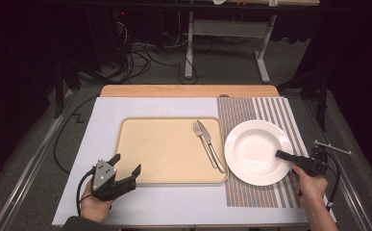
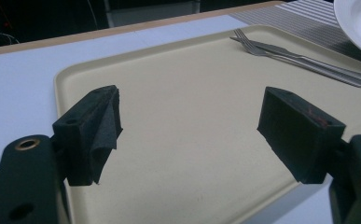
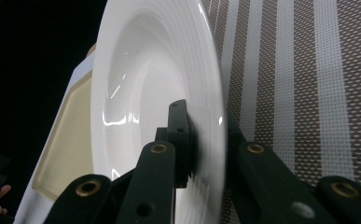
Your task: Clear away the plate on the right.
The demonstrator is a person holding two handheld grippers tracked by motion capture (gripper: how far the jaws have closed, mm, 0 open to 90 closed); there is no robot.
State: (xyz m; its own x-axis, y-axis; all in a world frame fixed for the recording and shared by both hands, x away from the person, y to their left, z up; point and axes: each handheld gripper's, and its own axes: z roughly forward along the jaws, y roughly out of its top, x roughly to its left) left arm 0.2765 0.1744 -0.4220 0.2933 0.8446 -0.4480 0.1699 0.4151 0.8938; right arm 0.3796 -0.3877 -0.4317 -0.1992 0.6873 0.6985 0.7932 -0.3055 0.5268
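A white deep plate (image 1: 253,149) lies on a striped placemat (image 1: 270,108) at the right. My right gripper (image 1: 282,155) is shut on the plate's right rim. In the right gripper view one jaw lies inside the plate (image 3: 136,84) and the other under its rim, with the gripper (image 3: 206,135) pinching the edge. My left gripper (image 1: 126,164) stands open at the near-left corner of the beige tray (image 1: 140,144). In the left gripper view nothing is between the fingers of that gripper (image 2: 187,126), which hover above the bare tray (image 2: 178,70).
A fork (image 1: 200,134) and a knife (image 1: 213,149) lie side by side on the tray's right part, close to the plate. A white sheet (image 1: 106,108) covers the table under the tray. Beyond the wooden far edge (image 1: 188,90) are cables and a desk frame.
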